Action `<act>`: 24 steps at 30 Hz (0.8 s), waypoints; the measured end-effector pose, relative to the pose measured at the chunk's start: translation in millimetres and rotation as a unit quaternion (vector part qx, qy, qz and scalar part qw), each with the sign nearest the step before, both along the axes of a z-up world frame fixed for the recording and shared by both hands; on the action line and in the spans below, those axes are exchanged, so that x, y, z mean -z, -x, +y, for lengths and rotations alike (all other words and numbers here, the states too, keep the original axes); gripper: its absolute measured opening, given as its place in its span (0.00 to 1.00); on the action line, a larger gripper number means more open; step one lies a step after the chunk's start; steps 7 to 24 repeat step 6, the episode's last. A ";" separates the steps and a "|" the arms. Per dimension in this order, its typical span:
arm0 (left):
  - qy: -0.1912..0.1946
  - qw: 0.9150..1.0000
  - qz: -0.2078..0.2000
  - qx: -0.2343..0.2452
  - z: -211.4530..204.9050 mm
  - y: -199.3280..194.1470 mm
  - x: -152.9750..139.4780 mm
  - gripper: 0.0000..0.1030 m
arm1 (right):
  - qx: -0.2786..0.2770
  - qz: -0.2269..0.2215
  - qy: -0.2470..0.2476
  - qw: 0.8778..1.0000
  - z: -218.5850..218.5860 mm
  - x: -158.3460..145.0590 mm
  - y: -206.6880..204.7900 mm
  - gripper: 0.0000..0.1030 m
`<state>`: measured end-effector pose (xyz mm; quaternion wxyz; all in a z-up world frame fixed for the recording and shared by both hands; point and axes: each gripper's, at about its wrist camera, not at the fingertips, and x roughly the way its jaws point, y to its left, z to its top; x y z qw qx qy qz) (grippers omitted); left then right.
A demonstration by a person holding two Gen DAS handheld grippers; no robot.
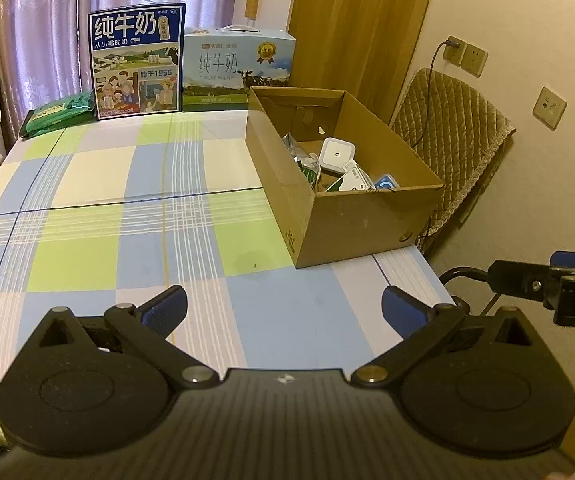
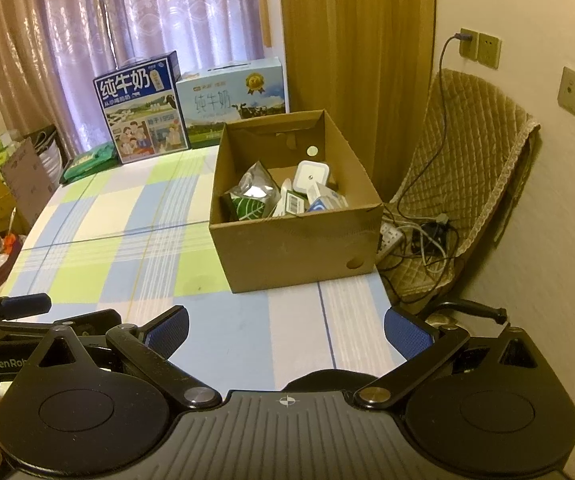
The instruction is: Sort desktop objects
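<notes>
An open cardboard box (image 1: 367, 224) (image 2: 295, 244) stands on the right side of the checked tablecloth (image 1: 127, 208) (image 2: 127, 232). Inside it lie several small items: a white square device (image 1: 337, 152) (image 2: 310, 175), a green leaf-print packet (image 2: 247, 206), a clear foil bag (image 2: 256, 184) and white labelled boxes (image 1: 353, 180). My left gripper (image 1: 283, 308) hovers open over the near table edge, nothing between its blue pads. Beside it my right gripper (image 2: 285, 330) is open and empty too, seen at the right edge of the left wrist view as a right gripper arm (image 1: 547, 284).
Two milk cartons (image 1: 137, 62) (image 1: 237, 68) and a green packet (image 1: 59, 110) stand at the table's far edge before purple curtains. A quilted chair (image 2: 459, 184) with a power strip and tangled cables (image 2: 419, 236) sits right of the table. Boxes and bags (image 2: 3, 200) crowd the floor left.
</notes>
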<state>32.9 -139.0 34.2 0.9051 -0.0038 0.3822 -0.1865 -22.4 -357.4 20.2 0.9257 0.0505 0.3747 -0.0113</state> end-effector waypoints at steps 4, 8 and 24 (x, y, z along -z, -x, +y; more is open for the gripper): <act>0.007 1.000 -0.003 -0.005 1.3 0.5 0.1 0.99 | 0.000 0.000 0.000 1.000 0.1 0.4 -0.4 0.98; 0.007 1.000 -0.004 -0.004 1.4 0.5 -0.1 0.99 | 0.000 0.001 0.000 1.000 0.4 0.4 -0.5 0.98; 0.007 1.000 -0.004 -0.004 1.4 0.5 -0.1 0.99 | 0.000 0.001 0.000 1.000 0.4 0.4 -0.5 0.98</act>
